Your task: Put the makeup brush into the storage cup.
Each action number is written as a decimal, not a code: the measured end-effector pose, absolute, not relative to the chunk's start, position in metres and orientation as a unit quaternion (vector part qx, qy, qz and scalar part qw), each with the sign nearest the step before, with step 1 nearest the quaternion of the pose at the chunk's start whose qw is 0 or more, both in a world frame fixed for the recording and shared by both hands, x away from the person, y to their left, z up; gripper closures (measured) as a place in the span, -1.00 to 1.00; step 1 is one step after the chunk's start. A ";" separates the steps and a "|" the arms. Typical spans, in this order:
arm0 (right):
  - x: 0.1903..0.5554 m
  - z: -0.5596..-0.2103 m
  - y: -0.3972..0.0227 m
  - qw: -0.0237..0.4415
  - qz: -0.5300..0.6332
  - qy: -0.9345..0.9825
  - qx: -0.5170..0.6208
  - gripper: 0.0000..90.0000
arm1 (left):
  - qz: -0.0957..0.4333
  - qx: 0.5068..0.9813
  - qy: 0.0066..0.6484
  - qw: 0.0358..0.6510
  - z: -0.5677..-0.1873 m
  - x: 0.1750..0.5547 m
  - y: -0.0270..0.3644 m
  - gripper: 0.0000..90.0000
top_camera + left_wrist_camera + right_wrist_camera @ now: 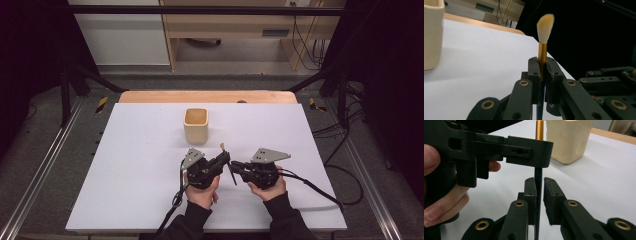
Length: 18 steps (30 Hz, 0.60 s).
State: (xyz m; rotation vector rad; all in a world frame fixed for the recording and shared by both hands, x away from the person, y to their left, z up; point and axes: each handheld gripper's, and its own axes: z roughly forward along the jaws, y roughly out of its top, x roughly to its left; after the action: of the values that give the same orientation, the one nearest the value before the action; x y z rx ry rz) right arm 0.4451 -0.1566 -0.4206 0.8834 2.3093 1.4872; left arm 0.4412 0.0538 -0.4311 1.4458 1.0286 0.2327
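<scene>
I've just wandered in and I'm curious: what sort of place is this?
Probably a lab recording station: a white-topped table inside a black metal frame, cables on the floor, and a person working two black handheld grippers.

White table (pixel 125 165) bears a cream cup (pixel 195 125)

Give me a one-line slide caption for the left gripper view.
Left tool clamped on a makeup brush, bristles up, cream cup on the white table.

glossy cream ceramic-looking cup (pixel 195 125), matt white table (pixel 135 165), brush (pixel 543 47) with shiny gold metal ferrule, soft pale bristles
</scene>
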 end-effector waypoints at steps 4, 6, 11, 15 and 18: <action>0.445 -0.419 -0.158 0.133 0.512 0.792 0.307 0.64 | 0.106 0.634 0.445 0.623 -0.429 0.443 0.056 0.84; 0.444 -0.418 -0.159 0.136 0.513 0.790 0.308 0.56 | 0.113 0.638 0.441 0.621 -0.426 0.444 0.059 0.84; 0.443 -0.414 -0.163 0.154 0.514 0.784 0.312 0.30 | 0.127 0.643 0.433 0.618 -0.417 0.448 0.067 0.84; 0.444 -0.413 -0.167 0.171 0.509 0.783 0.315 0.08 | 0.139 0.649 0.428 0.613 -0.408 0.451 0.077 0.84; 0.443 -0.412 -0.169 0.183 0.504 0.781 0.320 -0.06 | 0.146 0.653 0.424 0.610 -0.403 0.453 0.084 0.84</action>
State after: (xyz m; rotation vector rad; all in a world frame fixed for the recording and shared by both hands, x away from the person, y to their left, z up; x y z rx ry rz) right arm 0.4432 -0.1692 -0.4115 0.9022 2.2040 1.4209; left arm 0.4528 0.0836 -0.4029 1.5090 0.9798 0.3375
